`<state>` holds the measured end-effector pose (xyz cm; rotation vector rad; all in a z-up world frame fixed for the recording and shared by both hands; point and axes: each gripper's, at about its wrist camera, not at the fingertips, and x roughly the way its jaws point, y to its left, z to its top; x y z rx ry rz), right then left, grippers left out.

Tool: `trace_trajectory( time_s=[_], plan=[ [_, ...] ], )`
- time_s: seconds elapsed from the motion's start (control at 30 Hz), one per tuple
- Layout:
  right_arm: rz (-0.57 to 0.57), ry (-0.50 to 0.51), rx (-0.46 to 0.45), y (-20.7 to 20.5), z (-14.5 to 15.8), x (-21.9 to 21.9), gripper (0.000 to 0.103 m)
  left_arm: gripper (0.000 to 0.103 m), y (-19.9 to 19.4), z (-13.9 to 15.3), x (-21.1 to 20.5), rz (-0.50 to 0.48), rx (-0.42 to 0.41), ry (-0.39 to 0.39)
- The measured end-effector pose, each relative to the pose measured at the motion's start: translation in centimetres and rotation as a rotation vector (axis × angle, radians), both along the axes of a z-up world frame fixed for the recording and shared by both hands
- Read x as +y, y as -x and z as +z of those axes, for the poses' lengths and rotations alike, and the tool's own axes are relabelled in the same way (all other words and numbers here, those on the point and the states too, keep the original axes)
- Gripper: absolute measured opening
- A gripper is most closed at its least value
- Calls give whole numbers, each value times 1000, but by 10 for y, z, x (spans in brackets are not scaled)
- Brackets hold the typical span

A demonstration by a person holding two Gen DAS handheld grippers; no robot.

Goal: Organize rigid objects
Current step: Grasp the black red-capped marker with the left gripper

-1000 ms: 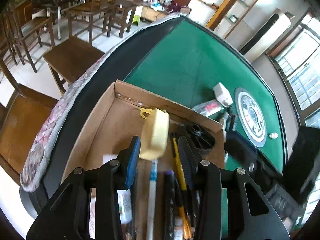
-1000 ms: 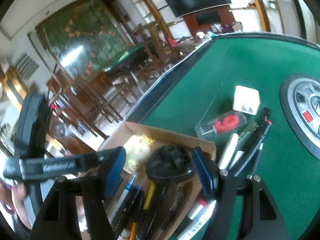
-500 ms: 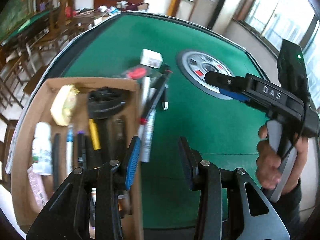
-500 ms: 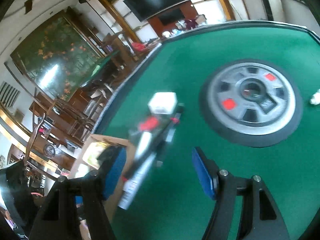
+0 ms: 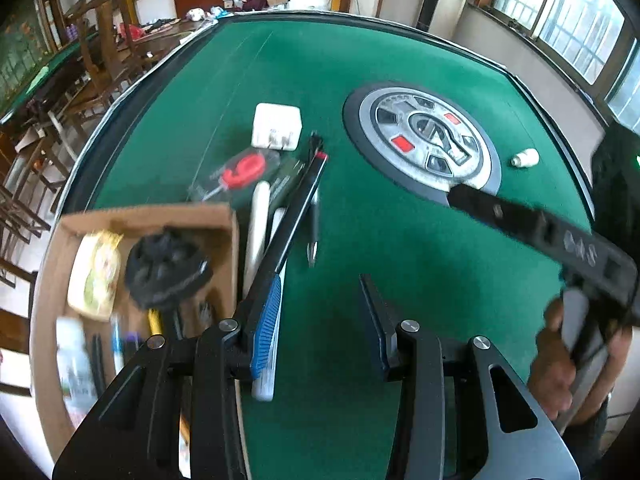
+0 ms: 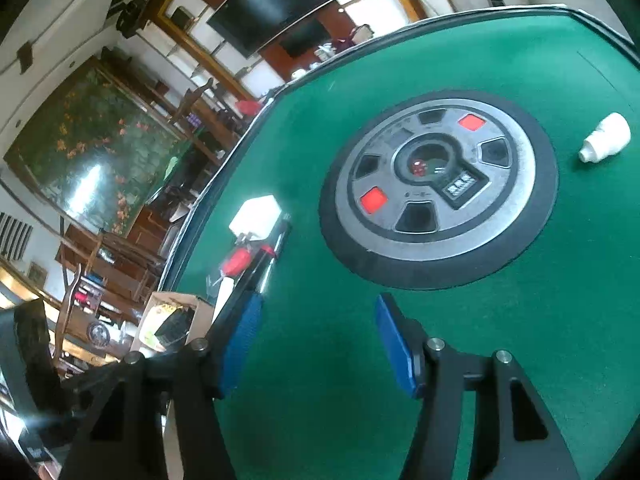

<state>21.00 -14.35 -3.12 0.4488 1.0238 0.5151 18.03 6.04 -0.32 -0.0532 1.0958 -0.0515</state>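
- The left gripper (image 5: 320, 320) hangs over the green surface (image 5: 400, 240) near its front edge; its jaws stand partly open with nothing between them.
- The right gripper (image 6: 316, 344) hangs over bare felt; its jaws are wide and closing, with nothing between them. A hand (image 5: 560, 360) holds it at the right edge of the left view.
- A cardboard box (image 5: 230, 240) sits at the surface's left front corner. In it lie a black disc (image 5: 164, 268), a yellow pack (image 5: 96, 276), a white bottle (image 5: 76, 360) and some pens, all blurred.
- Just right of the box lie loose pens and markers (image 5: 296, 208), side by side and touching.
- Beyond them lie a red-and-clear packet (image 5: 240, 172) and a white charger (image 5: 276, 126), close together.
- A round grey dial (image 6: 436, 188) is set in the middle of the surface.
- A small white cap (image 6: 606, 138) lies alone near the right edge, well apart from the rest.
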Motion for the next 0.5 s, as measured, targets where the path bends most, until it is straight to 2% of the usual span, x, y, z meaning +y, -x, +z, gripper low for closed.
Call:
trace_trajectory(
  time_s=[0.27,0.5],
  plan=[
    [-27,34,-15,-2,0,-3,60,39,-44,-17,-6,-7,49,-63],
    [-30,47,-22,-4,-1,-5,60,39,-61,-31,2,12,64,-60]
  ],
)
